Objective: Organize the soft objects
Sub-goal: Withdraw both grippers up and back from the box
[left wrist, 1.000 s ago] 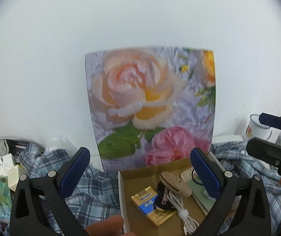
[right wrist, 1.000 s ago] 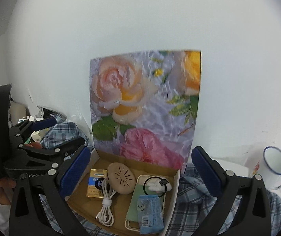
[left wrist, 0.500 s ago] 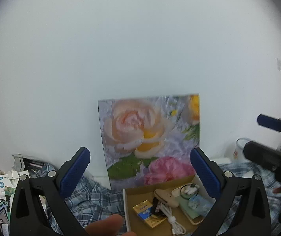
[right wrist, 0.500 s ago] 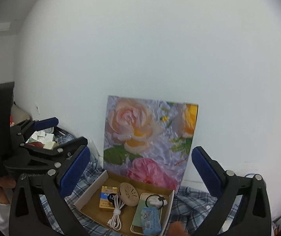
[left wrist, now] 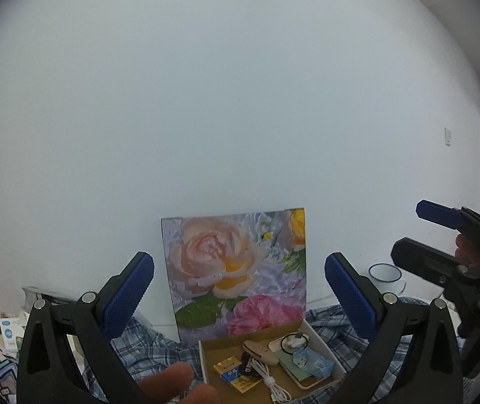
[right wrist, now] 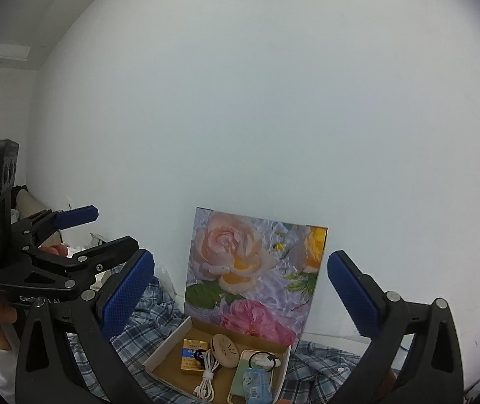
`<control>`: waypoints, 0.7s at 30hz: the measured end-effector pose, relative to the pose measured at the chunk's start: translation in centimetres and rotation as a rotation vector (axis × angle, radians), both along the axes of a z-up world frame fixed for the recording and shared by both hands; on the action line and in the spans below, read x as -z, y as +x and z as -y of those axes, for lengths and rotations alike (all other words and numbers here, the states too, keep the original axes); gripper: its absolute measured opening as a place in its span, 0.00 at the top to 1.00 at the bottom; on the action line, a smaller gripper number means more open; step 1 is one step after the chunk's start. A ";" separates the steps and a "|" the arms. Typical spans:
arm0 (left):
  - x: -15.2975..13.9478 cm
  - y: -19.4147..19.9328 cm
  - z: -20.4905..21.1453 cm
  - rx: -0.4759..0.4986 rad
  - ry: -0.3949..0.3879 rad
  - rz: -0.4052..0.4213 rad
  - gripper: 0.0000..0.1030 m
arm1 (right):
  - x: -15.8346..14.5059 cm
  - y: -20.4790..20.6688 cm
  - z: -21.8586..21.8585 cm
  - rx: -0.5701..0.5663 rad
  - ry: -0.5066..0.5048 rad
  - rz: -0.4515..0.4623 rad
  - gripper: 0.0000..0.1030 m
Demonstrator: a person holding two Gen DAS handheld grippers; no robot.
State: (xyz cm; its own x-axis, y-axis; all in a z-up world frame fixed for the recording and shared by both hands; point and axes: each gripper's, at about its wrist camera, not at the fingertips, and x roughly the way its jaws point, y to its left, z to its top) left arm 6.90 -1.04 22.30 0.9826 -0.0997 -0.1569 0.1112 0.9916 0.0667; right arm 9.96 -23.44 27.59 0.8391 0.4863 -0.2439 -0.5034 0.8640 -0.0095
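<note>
Both claws spread, raised | left claw (left wrist: 239, 281) | right claw (right wrist: 241, 279) | box (right wrist: 165, 353) below

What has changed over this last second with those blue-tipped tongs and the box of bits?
Both tongs, left and right, pulled back and up from the brown cardboard box; it and the flower picture look smaller and lower now. Nothing was grabbed or dropped. The tongs stay open and empty; the box's contents and the checked blue cloth lie unchanged.

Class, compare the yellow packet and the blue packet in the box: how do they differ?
The yellow packet is a stiff, flat-sided carton; the blue packet is a soft, crinkled pouch. The yellow packet lies on the box floor at the left; the blue packet rests on a green case. Both lie flat.
</note>
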 end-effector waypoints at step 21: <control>-0.2 -9.0 1.0 0.031 0.007 0.013 0.00 | -0.7 -9.1 0.9 0.024 -0.016 0.026 0.00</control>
State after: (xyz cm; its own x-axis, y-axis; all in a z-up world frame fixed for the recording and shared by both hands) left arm -2.12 -2.05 22.48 0.9809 -0.1293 -0.1453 0.1412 0.9871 0.0755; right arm 0.82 -24.29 28.33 0.8568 0.4620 -0.2290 -0.4817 0.8756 -0.0359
